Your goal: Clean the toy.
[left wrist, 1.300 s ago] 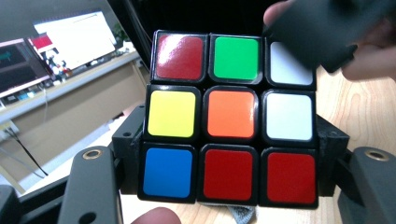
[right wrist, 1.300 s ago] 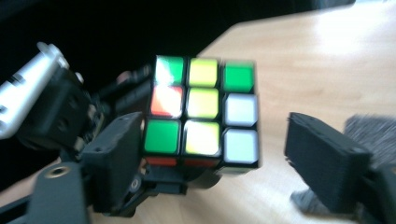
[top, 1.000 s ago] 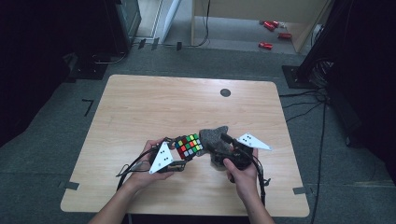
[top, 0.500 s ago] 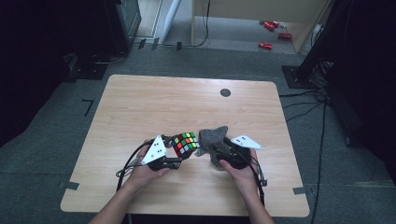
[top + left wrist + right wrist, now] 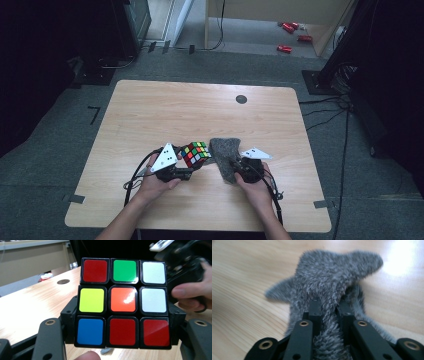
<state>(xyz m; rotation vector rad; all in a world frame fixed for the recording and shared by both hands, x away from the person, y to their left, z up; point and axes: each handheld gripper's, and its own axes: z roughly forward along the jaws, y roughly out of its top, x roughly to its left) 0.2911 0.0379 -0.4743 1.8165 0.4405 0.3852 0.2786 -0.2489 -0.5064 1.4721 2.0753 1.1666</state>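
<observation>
From the high view, the left tongs point(image 5: 186, 165) are clamped on a scrambled puzzle cube point(image 5: 196, 153), holding it just above the wooden counter point(image 5: 165, 107) near the front edge, a bit left of the middle. Right beside the cube on its right is a grey fuzzy cloth point(image 5: 225, 155), lying on the counter, and the right tongs point(image 5: 239, 167) are at its near end. Both hands come in from the bottom, and each gripper has a pale three-cornered plate on top. There's a small dark round spot point(image 5: 241, 99) on the far side of the counter, well apart from everything

Left gripper view: the cube point(image 5: 123, 302) sits squeezed between the two black jaws, one face turned straight at the camera: red, green, white on top, yellow, orange, white in the middle, blue, red, red at the bottom. The other hand point(image 5: 192, 296) with its gripper is just beside the cube at the right edge

Right gripper view: the jaws have just been closing and now stand narrow, pinching a bunched fold of the cloth point(image 5: 329, 282) between them. The rest of the cloth spreads out on the counter point(image 5: 249, 277) beyond the tips, slightly blurred
</observation>
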